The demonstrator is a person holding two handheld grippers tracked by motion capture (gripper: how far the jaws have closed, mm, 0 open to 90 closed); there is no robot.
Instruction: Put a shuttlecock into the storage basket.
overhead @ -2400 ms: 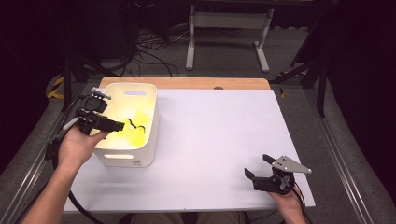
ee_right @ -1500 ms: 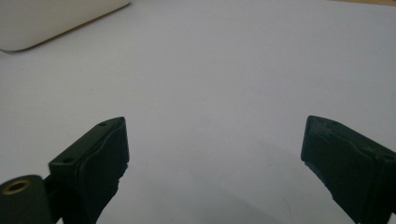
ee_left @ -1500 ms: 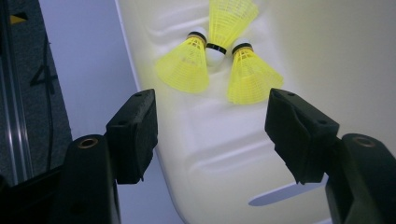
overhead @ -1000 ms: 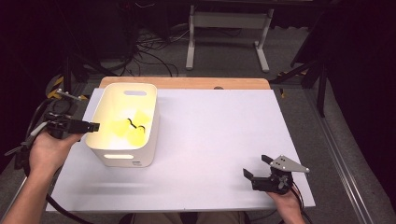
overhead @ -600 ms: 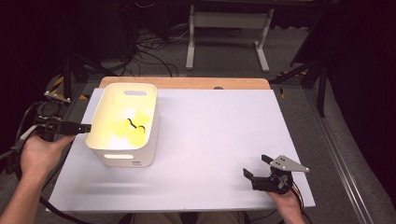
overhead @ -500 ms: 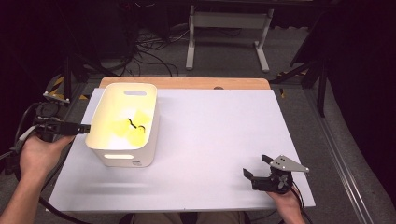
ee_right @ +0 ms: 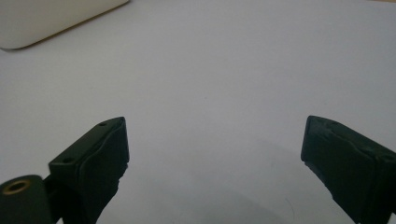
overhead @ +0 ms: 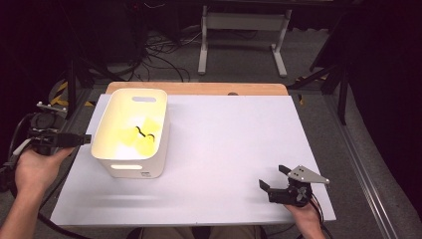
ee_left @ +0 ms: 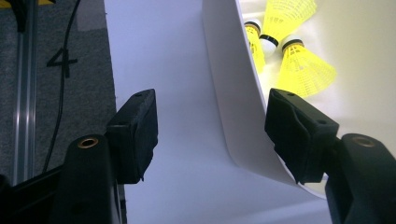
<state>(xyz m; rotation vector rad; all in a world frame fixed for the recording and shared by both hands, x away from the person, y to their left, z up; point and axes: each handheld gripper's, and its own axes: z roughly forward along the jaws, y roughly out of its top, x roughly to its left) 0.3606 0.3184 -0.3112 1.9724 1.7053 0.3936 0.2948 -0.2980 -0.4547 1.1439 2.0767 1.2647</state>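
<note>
A white bin (overhead: 113, 128) stands at the table's left and holds yellow shuttlecocks (overhead: 142, 137). My left gripper (overhead: 85, 140) hovers level just outside the bin's left wall, jaws pointing at it. In the left gripper view the open left gripper (ee_left: 210, 135) looks along the bin's curved wall (ee_left: 233, 93): one jaw lines up with the outside, the other with the inside, and neither pad presses on it. Three shuttlecocks (ee_left: 303, 70) lie beyond. My right gripper (overhead: 271, 177) rests near the front right of the table; the right gripper (ee_right: 215, 154) stands open over bare tabletop.
The white tabletop (overhead: 224, 149) stretches between the bin and the right gripper. A wooden strip (overhead: 199, 88) runs along the far edge. Cables (overhead: 149, 55) and a metal stand (overhead: 244, 30) lie on the floor behind. The bin's corner (ee_right: 46, 18) appears far off in the right gripper view.
My left gripper has pulled back from over the bin to the left, past the bin's left wall, then slowed. The right gripper has stayed put.
</note>
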